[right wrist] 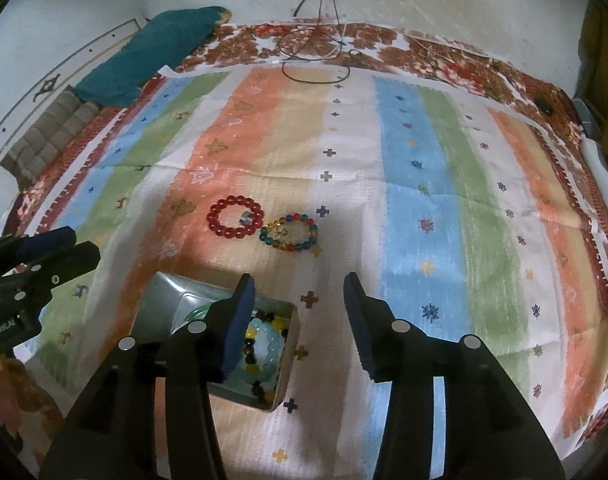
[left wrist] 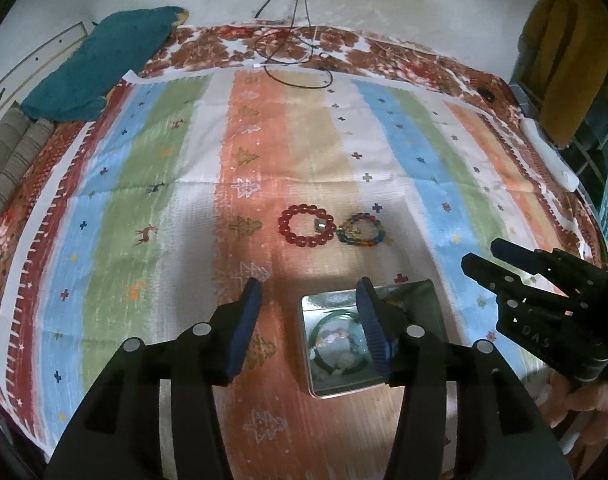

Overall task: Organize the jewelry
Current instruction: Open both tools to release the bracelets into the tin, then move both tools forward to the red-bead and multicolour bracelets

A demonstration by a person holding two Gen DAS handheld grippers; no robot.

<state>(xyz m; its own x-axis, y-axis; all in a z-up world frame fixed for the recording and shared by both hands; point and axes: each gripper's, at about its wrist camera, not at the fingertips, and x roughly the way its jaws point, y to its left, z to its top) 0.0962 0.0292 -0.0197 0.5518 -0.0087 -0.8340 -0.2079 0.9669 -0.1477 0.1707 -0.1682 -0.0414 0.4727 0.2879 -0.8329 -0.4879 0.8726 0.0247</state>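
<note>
Below, the open tin [right wrist: 282,380] holds beaded bracelets [right wrist: 264,344], perhaps a green bangle [left wrist: 335,320]; both grippers' jaws gape empty.

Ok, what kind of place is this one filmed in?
Most likely a bedroom at home, hedged: the work surface looks like a bed, covered by a striped cloth over a floral sheet, set against a stained wall, with a teal cushion at its far left corner.
</note>
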